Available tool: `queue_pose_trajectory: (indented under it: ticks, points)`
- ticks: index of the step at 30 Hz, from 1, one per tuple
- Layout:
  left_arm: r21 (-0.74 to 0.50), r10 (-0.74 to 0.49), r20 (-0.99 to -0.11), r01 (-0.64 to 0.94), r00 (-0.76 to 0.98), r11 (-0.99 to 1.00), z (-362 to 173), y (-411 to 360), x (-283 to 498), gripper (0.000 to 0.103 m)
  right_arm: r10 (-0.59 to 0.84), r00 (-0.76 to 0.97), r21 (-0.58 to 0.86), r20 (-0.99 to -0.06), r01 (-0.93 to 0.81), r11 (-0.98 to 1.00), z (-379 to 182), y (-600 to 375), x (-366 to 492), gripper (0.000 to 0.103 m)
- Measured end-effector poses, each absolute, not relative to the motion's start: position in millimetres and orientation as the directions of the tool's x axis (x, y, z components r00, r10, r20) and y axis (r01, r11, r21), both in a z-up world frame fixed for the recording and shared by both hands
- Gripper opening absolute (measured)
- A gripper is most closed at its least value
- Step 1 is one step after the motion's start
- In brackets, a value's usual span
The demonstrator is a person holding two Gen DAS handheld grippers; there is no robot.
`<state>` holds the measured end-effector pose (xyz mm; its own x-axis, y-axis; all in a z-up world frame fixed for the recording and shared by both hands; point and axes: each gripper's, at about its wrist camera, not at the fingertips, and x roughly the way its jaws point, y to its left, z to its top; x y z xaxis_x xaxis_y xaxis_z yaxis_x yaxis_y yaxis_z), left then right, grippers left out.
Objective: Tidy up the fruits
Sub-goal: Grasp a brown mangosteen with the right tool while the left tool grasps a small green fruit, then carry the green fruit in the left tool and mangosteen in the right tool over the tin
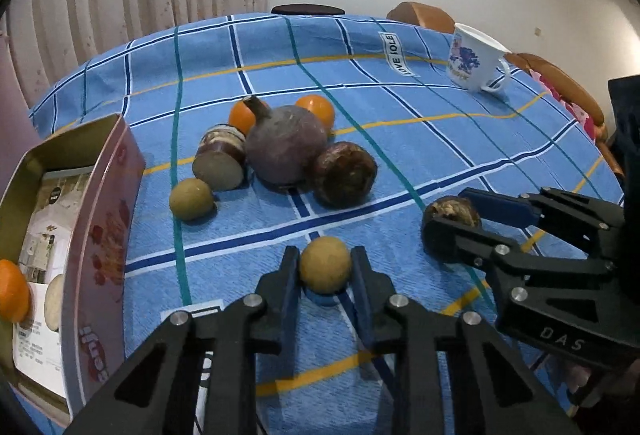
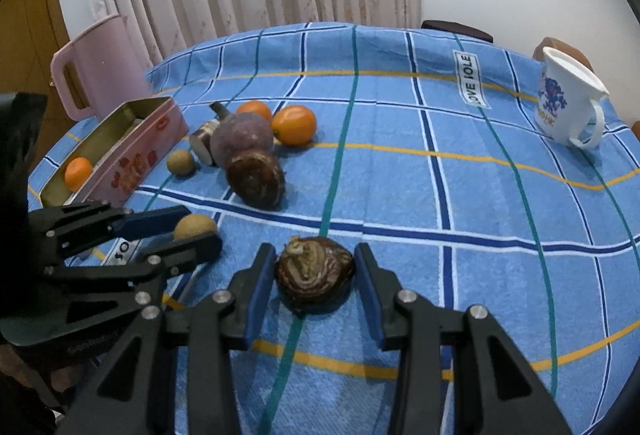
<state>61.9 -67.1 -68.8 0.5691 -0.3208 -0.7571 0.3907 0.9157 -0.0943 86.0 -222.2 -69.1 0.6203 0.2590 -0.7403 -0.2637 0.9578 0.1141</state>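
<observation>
Gripping a small tan round fruit [image 1: 325, 264], my left claw [image 1: 325, 267] is clenched on it just above the checked surface [image 1: 400, 139]. My right claw [image 2: 315, 275] clasps a dark brown bulb [image 2: 315, 271]. Farther off lie oranges [image 1: 316, 109] and a purple root [image 1: 285, 143]; the pink tin [image 1: 100, 235] sits left.

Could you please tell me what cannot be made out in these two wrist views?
- Tin box contents: left view, cut by the frame edge; right view, its wall hides all but one orange.
- Mug inside: both views, its wall hides it.
- Right gripper contact with the dark bulb: right view shows slivers of gap; left view, a finger covers it.
</observation>
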Motion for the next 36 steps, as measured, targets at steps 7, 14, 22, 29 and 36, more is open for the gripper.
queue_pose_trajectory:
  ticks: [7,14,22,29,36]
  points:
    - [-0.097,-0.319,-0.735,0.373,0.599,0.923,-65.0,-61.7,58.1,0.027,0.259,0.618,0.105,-0.742,-0.275,0.956,-69.8,-220.3,86.1,0.043]
    - [-0.093,-0.302,-0.688,0.333,0.66,0.939,-55.7,-52.1,50.1,0.027,0.265,0.665,0.084,-0.699,-0.291,0.953,-60.9,-218.1,75.7,0.043]
    - [-0.075,-0.292,-0.632,0.318,0.718,0.945,-46.3,-45.7,40.8,0.027,0.27,0.705,0.054,-0.656,-0.313,0.948,-53.1,-210.9,65.3,0.043]
    - [-0.05,-0.268,-0.602,0.299,0.752,0.953,-42.1,-39.4,35.8,0.027,0.281,0.721,0.052,-0.634,-0.323,0.945,-50.4,-204.5,62.1,0.043]
    - [-0.032,-0.223,-0.576,0.251,0.787,0.968,-37.6,-20.4,31.9,0.027,0.298,0.748,0.051,-0.593,-0.334,0.941,-45.1,-193.5,61.0,0.043]
